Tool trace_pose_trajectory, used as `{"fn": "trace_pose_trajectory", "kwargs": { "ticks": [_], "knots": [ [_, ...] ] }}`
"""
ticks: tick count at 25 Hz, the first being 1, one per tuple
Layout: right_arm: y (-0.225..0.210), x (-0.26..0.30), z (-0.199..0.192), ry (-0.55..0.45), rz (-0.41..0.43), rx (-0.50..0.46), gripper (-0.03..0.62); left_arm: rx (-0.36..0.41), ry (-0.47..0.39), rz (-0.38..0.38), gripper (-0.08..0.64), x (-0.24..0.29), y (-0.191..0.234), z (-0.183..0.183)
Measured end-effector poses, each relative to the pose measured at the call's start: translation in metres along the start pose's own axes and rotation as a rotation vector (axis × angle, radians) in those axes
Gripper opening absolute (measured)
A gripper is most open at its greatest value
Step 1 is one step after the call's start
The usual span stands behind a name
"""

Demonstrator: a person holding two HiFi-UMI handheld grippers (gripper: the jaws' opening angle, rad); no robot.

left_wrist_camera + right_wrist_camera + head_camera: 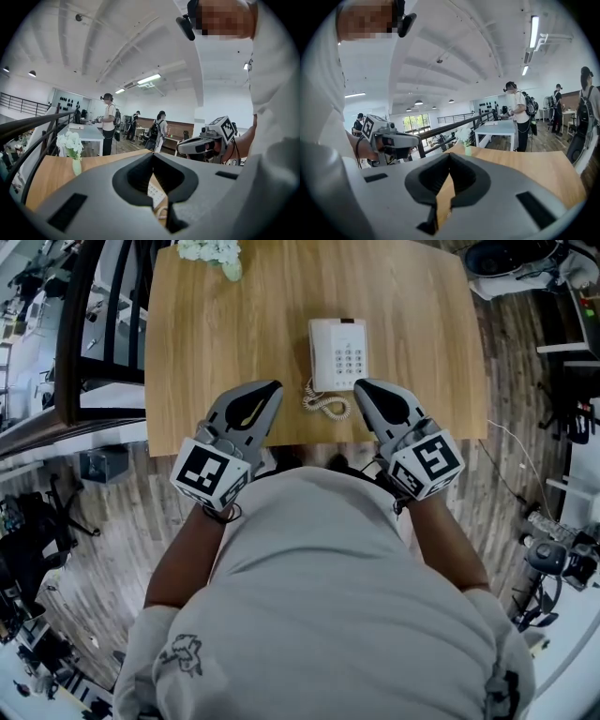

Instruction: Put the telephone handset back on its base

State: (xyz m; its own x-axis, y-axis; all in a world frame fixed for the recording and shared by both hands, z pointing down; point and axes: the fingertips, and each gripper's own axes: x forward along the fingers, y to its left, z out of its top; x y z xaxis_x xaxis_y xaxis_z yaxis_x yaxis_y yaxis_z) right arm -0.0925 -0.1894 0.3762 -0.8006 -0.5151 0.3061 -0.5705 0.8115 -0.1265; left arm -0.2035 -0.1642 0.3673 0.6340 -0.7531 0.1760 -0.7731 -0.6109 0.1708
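Note:
A white telephone (338, 354) sits on the wooden table (216, 343), near its front edge. The handset (321, 352) lies along the left side of the base, and the coiled cord (326, 405) is bunched just in front of it. My left gripper (274, 387) hovers to the left of the cord, jaws together and empty. My right gripper (362, 386) hovers just right of the cord, also shut with nothing in it. Through the gap in the left gripper (153, 156) I see part of the telephone (154, 191). The right gripper (449, 155) shows only table beyond its jaws.
A small vase of white flowers (217, 254) stands at the table's far left edge. A dark railing (70, 334) runs along the left of the table. Several people (110, 123) stand by other tables in the background. Equipment (553, 559) lies on the floor at the right.

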Motion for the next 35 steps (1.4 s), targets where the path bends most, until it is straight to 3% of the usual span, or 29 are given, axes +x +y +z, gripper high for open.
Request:
{"fn": "trace_pose_trajectory", "kwargs": {
  "ticks": [7, 22, 29, 35],
  "knots": [
    [-0.006, -0.055, -0.009, -0.020, 0.053, -0.003, 0.006, 0.020, -0.024, 0.025, 0.006, 0.016, -0.055, 0.016],
    [-0.013, -0.187, -0.045, -0.075, 0.173, -0.045, 0.006, 0.027, -0.030, 0.128, 0.006, 0.030, -0.192, 0.010],
    [0.007, -0.204, -0.045, -0.094, 0.224, -0.053, 0.006, 0.030, -0.035, 0.156, 0.006, 0.014, -0.214, 0.011],
    [0.023, -0.219, -0.042, -0.127, 0.203, -0.039, 0.006, 0.037, -0.011, 0.136, 0.006, 0.000, -0.225, 0.001]
  ]
}}
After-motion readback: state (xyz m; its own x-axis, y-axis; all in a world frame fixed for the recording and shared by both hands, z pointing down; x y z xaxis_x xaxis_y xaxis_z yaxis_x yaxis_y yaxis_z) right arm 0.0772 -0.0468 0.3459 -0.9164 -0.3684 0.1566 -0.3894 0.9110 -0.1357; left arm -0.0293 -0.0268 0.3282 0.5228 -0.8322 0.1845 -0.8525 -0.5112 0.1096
